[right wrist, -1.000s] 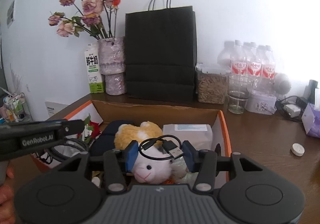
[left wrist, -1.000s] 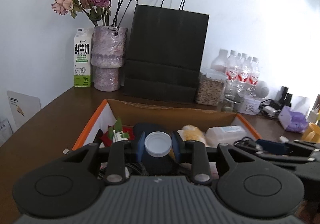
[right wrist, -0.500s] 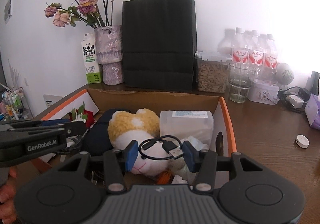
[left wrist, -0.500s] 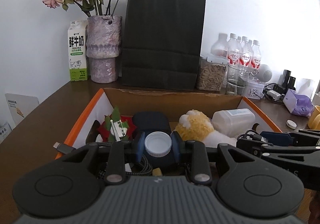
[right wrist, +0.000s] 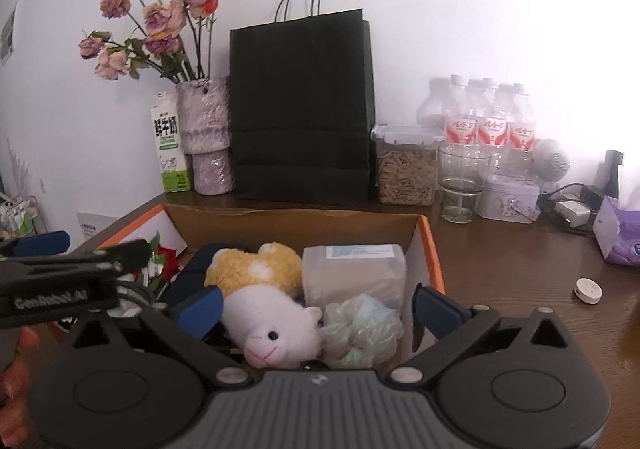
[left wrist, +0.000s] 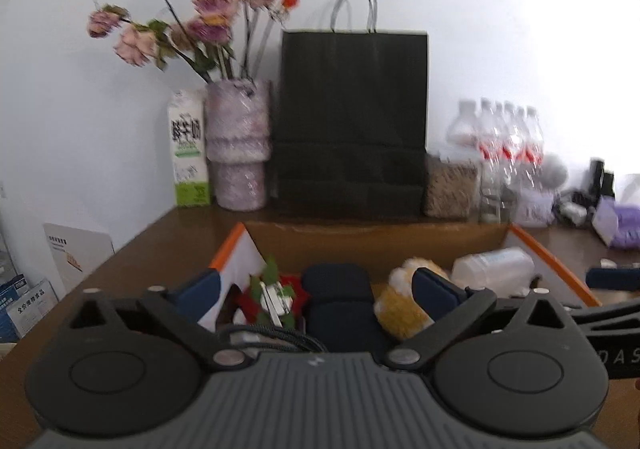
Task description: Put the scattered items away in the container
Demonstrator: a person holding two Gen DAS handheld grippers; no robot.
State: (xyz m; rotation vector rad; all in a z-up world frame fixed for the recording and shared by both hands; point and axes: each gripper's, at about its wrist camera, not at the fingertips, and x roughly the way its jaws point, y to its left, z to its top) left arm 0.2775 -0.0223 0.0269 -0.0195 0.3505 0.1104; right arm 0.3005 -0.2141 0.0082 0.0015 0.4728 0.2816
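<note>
The cardboard box point(left wrist: 376, 235) with orange edges sits right in front of both grippers. My left gripper point(left wrist: 318, 289) hangs over its near left part, jaws opening wide, nothing between them. My right gripper point(right wrist: 318, 309) is over the near right part of the box point(right wrist: 288, 215), jaws also opening, with no item between the pads. Below it lie a white and yellow plush toy point(right wrist: 272, 333), a pale mesh puff point(right wrist: 360, 329) and a clear plastic tub point(right wrist: 354, 269). The left view shows a dark blue pouch point(left wrist: 338, 301), a red and green ornament point(left wrist: 276, 293) and a braided cable point(left wrist: 272, 335).
A small white disc point(right wrist: 587, 290) lies on the brown table right of the box. Along the wall stand a black paper bag point(right wrist: 302, 109), a flower vase point(right wrist: 206, 137), a milk carton point(right wrist: 170, 153), a grain jar point(right wrist: 406, 169), a glass point(right wrist: 462, 185), water bottles point(right wrist: 488, 121) and purple tissues point(right wrist: 618, 237).
Both grippers went from shut to wide open. The white bottle cap left the left jaws and the coiled black cable left the right jaws; neither item is in sight now.
</note>
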